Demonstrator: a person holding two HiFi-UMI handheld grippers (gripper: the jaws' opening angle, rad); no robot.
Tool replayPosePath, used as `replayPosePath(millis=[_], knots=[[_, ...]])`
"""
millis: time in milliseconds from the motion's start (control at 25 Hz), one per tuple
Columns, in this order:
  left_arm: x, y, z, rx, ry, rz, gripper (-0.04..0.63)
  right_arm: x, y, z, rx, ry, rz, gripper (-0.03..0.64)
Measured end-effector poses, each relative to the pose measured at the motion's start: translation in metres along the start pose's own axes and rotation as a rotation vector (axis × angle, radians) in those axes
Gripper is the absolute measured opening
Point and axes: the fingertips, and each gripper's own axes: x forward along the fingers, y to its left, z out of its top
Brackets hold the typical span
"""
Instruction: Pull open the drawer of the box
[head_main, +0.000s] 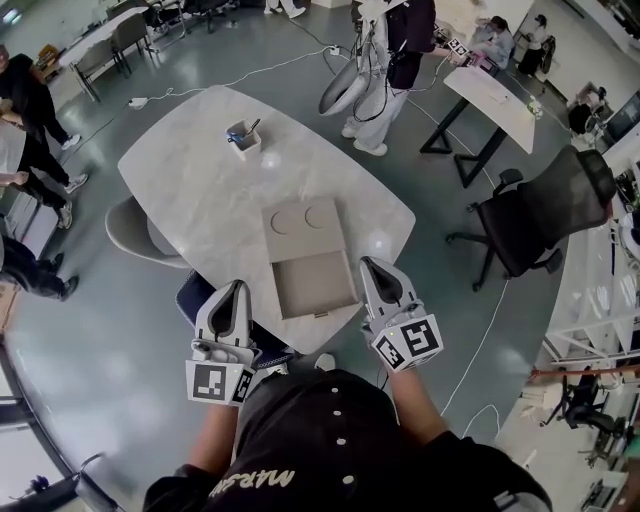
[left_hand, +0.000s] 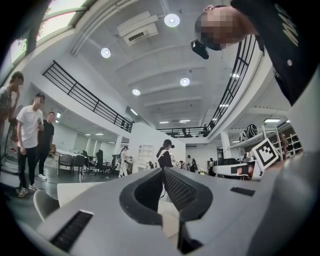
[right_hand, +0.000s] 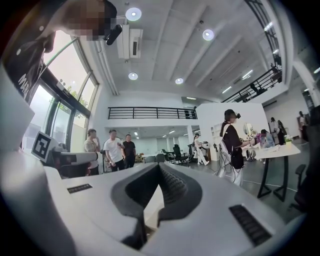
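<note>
Open-plan hall, grey floor, several people standing at the edges of the frame. At centre, a pale marble worktop (head_main: 190, 190) carries a flat cardboard box (head_main: 303, 222) and, toward the upper left, a small cup (head_main: 243, 137) holding a pen.

The box's drawer (head_main: 314, 283) lies already drawn out toward the bottom of the frame. Its tray shows empty, and its front edge sits close to the worktop's near rim.

The left hand-held gripper (head_main: 236, 288) is just beside the drawer's left side. The right hand-held gripper (head_main: 372, 265) is just beside its right side. Neither appears to touch the drawer. In each gripper view the two jaws meet at their tips with nothing between them, so both tools are closed and empty.

Points of risk, as judged from this arrangement:
- **Over-pulling.** The drawer looks near the end of its travel. A further pull could draw it wholly out of the box and over the rim, where it would drop to the floor.
- **Sliding box.** Nothing holds the box, and light cardboard on smooth stone is likely to slide with the drawer rather than let it run. The whole box would then move toward the rim.
- **Poor grip.** With jaws closed, either tool can only push or hook. A nudge from one side would skew the drawer and could jam it in its sleeve.
- **Crushing.** A hard pinch on the thin front wall could crease it.
</note>
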Motion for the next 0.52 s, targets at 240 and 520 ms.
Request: replayPosePath(millis=[240, 520], knots=[[-0.0012, 0.0024, 0.0002, 0.001, 0.005, 0.003, 0.02, 0.0029, 0.0026, 0.0009, 0.011, -0.001, 0.001, -0.003], [-0.0032, 0.0009, -0.0008, 0.009, 0.007, 0.001, 0.02, 0.0014, 0.0031, -0.0015, -0.005, 0.004, -0.011, -0.003]])
